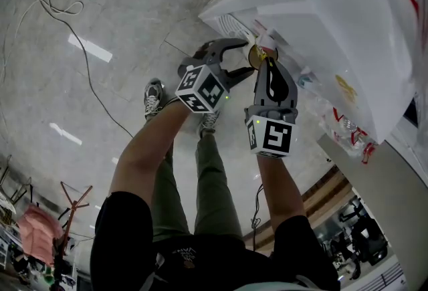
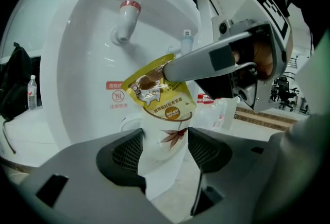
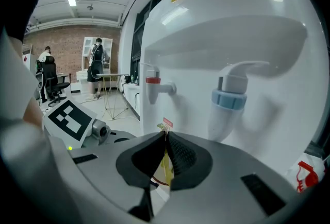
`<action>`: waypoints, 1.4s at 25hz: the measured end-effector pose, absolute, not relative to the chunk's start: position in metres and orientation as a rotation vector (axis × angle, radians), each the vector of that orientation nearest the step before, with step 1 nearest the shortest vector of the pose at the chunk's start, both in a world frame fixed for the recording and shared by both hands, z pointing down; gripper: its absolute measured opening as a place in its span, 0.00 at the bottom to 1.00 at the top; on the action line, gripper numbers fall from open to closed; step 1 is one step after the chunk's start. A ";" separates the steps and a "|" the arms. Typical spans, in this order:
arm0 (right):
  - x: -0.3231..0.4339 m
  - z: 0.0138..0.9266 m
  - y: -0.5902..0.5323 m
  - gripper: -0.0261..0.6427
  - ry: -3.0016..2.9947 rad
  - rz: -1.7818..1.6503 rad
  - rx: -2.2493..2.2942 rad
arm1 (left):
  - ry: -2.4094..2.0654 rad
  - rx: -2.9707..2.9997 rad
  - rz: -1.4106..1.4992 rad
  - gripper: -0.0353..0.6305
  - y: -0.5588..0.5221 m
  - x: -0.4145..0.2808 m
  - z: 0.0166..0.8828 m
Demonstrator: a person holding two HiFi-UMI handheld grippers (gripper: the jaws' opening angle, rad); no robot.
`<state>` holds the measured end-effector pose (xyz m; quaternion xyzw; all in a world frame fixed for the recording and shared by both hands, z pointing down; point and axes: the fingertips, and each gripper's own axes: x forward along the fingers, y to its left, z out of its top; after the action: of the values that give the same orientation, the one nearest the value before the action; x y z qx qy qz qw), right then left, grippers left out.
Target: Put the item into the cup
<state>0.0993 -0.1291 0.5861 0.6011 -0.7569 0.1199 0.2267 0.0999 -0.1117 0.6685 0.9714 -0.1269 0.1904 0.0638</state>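
Note:
A white paper cup [image 2: 164, 138] with a leaf print sits between the pads of my left gripper [image 2: 165, 150], which is shut on it. A yellow sachet [image 2: 157, 91] stands at the cup's mouth, its lower end just above or inside the rim. My right gripper [image 2: 169, 71] is shut on the sachet's top edge. In the right gripper view the sachet [image 3: 165, 169] shows as a thin yellow strip pinched between the pads of that gripper [image 3: 166, 138]. In the head view both grippers [image 1: 237, 55] [image 1: 267, 59] meet in front of the dispenser.
A white water dispenser [image 1: 321, 15] stands right behind the cup, with a red tap [image 2: 126, 19] and a blue tap [image 3: 230, 97]. Plastic bags [image 1: 348, 126] hang at its side. Cables [image 1: 67, 22] lie on the tiled floor. My legs and shoes [image 1: 155, 97] are below.

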 end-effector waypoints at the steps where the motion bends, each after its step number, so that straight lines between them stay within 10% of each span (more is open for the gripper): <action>1: 0.099 0.587 -0.130 0.11 -2.087 0.327 1.652 | -0.382 2.933 0.576 0.50 -0.112 0.100 0.669; 35: 0.087 0.616 -0.126 0.11 -2.049 0.444 1.652 | -0.356 2.924 0.586 0.46 -0.113 0.096 0.678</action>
<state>0.0869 -0.1261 0.6165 0.6018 -0.7463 0.1618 0.2339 0.0957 -0.1129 0.6779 0.9713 -0.1181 0.1946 0.0689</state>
